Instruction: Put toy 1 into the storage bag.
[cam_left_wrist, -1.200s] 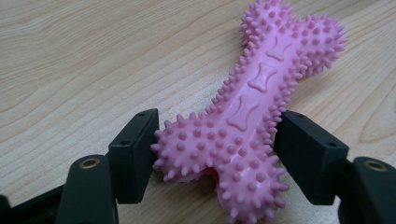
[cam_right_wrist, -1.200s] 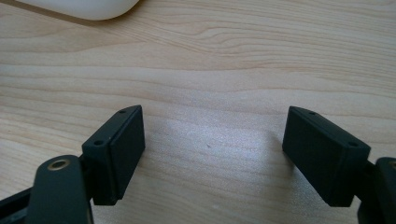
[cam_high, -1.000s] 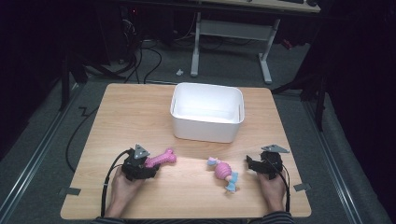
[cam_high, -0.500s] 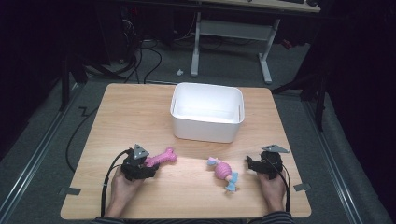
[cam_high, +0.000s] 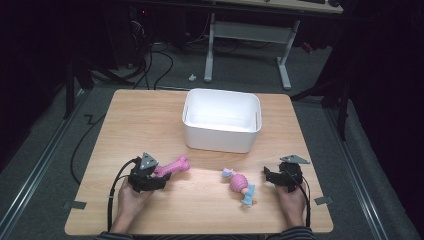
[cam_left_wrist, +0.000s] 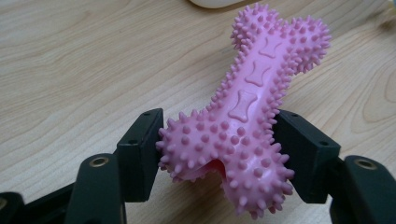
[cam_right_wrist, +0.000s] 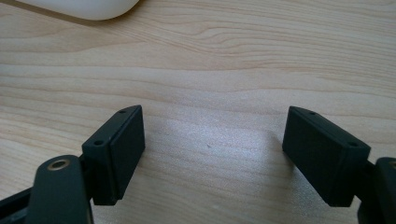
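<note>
Nothing has shifted since a second ago: both hands, both grippers and both toys lie where they lay.

On the wooden counter (cam_high: 150, 115), well beyond both sets of fingers, stands a white bin (cam_high: 221, 120); its rounded near edge shows past the fingers at the top of each gripper view.

At the near left, the left hand (cam_high: 129, 200) holds the left gripper (cam_high: 152, 177) low over the counter. Its fingers (cam_left_wrist: 140, 149) are closed on the near knob of a pink spiky bone toy (cam_left_wrist: 247, 116), one pad pressed to each side. The toy's far knob points away from the fingers, toward the bin.

At the near right, the right hand (cam_high: 291, 202) holds the right gripper (cam_high: 272, 176), whose fingers (cam_right_wrist: 119, 144) stand wide apart with bare wood between them.

A smaller pink-and-blue toy (cam_high: 239, 185) lies on the counter just beside the right gripper's fingertips, apart from them, between the two grippers.
</note>
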